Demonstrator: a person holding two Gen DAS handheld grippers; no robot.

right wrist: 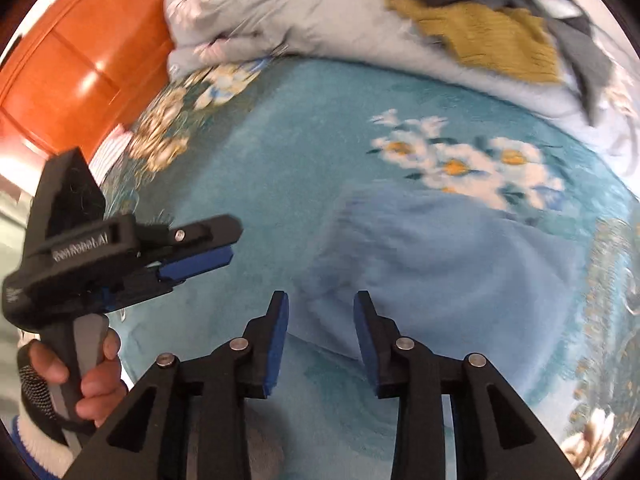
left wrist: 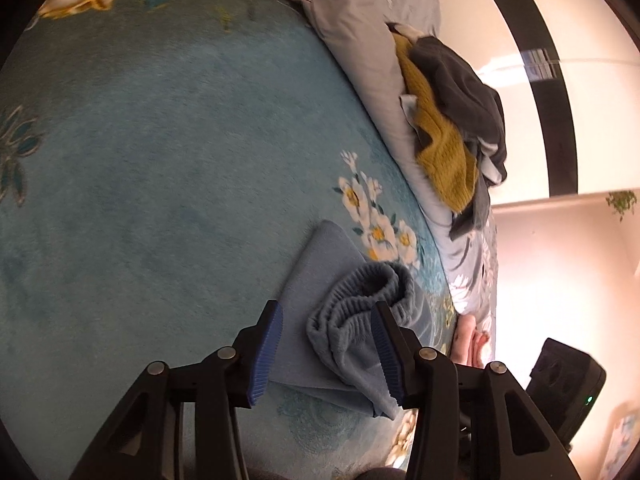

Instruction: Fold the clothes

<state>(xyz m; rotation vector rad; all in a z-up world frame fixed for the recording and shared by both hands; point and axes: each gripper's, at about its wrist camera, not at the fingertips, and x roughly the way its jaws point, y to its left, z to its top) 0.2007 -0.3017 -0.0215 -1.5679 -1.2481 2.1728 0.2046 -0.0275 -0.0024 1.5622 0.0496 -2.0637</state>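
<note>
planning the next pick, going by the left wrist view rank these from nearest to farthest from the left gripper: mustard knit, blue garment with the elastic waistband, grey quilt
1. Blue garment, between the left gripper fingers.
2. Mustard knit, up right on the pile.
3. Grey quilt: it runs under the knit and stretches farthest, to the top of the view.

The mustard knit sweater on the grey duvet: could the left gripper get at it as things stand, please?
Probably yes, after a move. The left gripper has open jaws over the light blue garment; the mustard sweater lies across open blanket, partly under a dark grey garment.
</note>
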